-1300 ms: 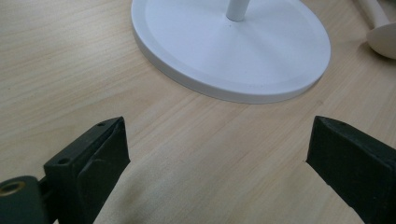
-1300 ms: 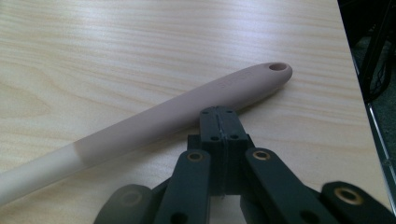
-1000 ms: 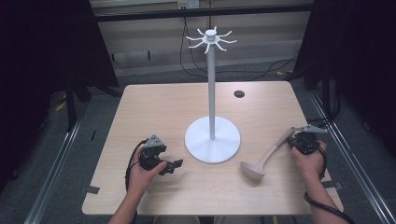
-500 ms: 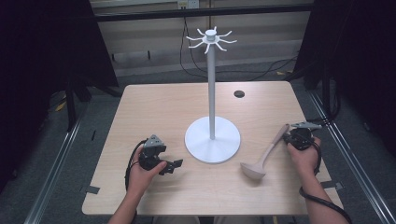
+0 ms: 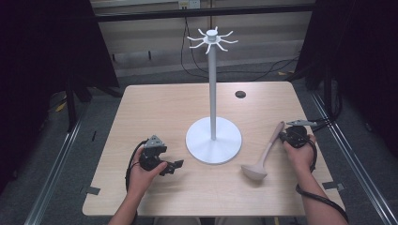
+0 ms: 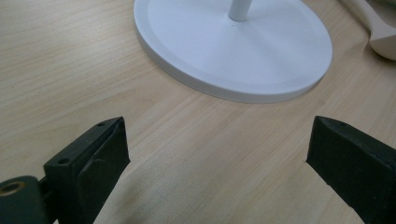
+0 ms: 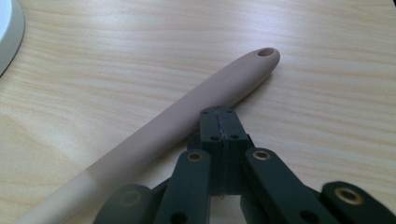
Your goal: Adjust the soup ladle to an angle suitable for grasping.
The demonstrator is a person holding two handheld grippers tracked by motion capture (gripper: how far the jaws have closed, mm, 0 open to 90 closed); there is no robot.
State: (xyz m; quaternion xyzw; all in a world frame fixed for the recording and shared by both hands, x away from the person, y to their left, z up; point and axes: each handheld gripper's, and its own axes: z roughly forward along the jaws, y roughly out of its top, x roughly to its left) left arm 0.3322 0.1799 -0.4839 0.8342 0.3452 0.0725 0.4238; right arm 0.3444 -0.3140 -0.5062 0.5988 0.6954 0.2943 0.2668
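Resting on the table point(image 5: 155, 108), the left gripper point(image 5: 174, 166) has its jaws spread wide, with the white stand base point(image 6: 233, 46) just ahead of them. Right gripper point(image 5: 284, 136): jaws pressed together, empty, tips touching the beige ladle point(image 7: 187, 116), whose handle lies flat immediately to their left.

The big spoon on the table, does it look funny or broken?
Nothing looks broken or spilled. The spoon lies flat on the table beside the white stand, whole and clean. The right tool is shut just next to the spoon's handle, not around it. The left tool is open.
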